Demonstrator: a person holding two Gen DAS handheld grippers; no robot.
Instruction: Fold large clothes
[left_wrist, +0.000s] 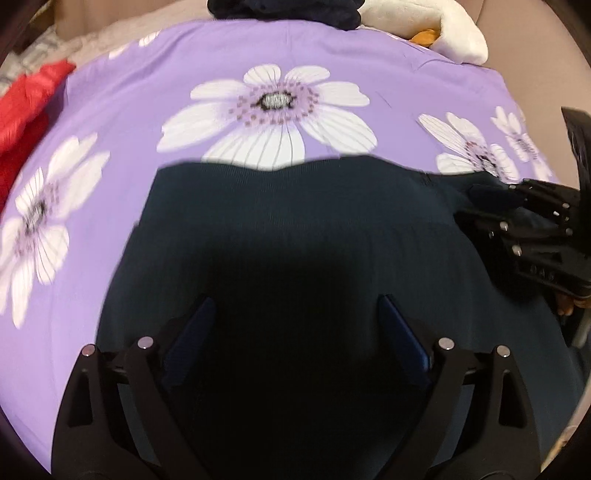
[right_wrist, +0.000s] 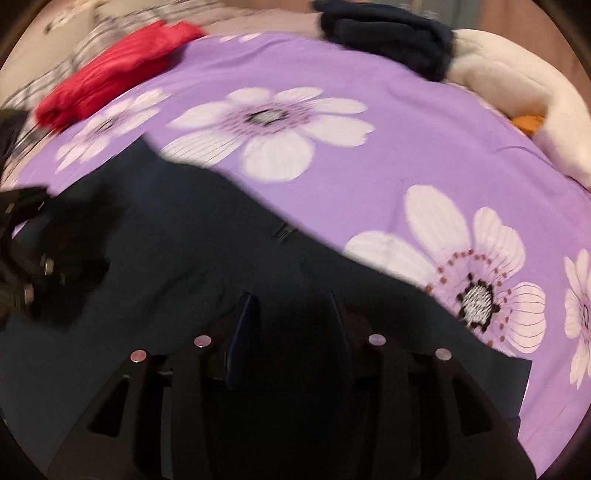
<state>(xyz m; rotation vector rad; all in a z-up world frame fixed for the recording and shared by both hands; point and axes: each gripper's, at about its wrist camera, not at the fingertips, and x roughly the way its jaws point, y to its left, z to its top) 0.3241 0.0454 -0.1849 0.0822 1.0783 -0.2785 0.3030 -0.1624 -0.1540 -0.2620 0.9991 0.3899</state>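
A dark teal ribbed garment (left_wrist: 295, 214) lies flat on a purple bedsheet with big white flowers (left_wrist: 184, 92). My left gripper (left_wrist: 295, 306) hangs just above the garment with its jaws wide open and nothing between them. My right gripper (right_wrist: 291, 299) is also over the garment (right_wrist: 177, 236), jaws apart and empty. The right gripper shows at the right edge of the left wrist view (left_wrist: 480, 195), near the garment's right edge. The left gripper shows blurred at the left edge of the right wrist view (right_wrist: 26, 236).
A red garment (left_wrist: 26, 107) lies at the bed's far left, also in the right wrist view (right_wrist: 110, 70). A dark navy garment (right_wrist: 388, 33) and a white plush toy (right_wrist: 517, 85) with an orange part sit at the far edge of the bed.
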